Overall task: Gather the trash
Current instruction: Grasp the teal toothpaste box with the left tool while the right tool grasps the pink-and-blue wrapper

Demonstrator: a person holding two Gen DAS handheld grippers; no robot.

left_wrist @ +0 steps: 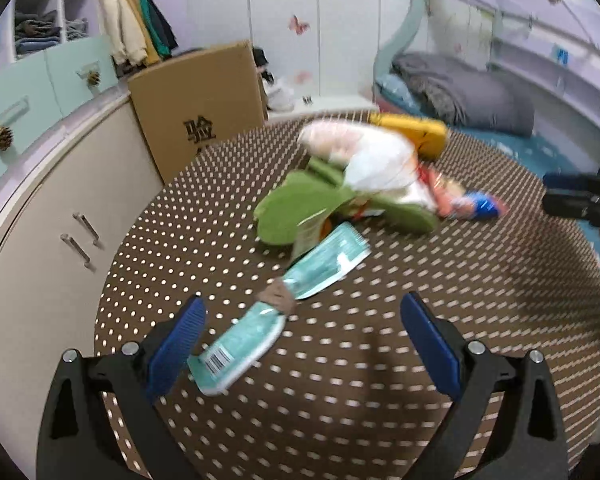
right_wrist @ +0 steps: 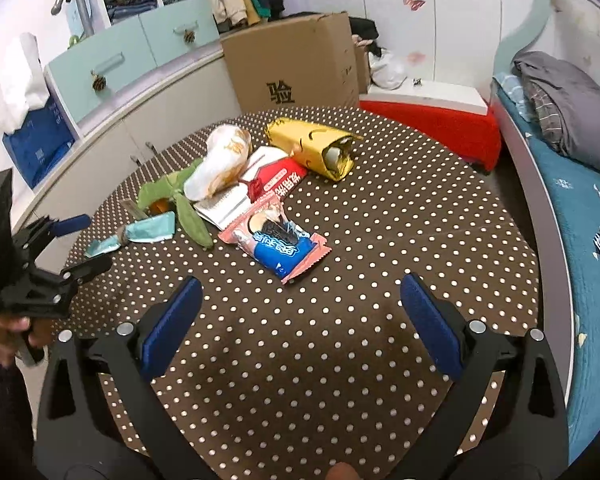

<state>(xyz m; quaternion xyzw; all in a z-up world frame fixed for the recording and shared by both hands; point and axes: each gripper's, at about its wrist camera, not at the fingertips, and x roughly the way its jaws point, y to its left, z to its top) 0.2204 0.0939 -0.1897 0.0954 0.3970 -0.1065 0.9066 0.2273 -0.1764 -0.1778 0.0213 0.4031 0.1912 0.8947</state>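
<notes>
Tabletop: brown polka-dot cloth, bed beside it, cardboard box behind.
Trash: teal wrapper, green peel, pink-blue wrapper, gold bag clustered mid-table.
Left hand-held gripper: spread wide, empty, teal wrapper touching its left finger.
Right hand-held gripper: spread wide, empty, near the pink-blue wrapper.

Home bedroom: bed, hanging clothes, drawers.

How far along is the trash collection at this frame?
Nothing looks collected. The teal wrapper, green scrap, white bag, red packet, cookie wrapper and gold bag all lie on the table. Left gripper and right gripper are open, holding nothing.
</notes>
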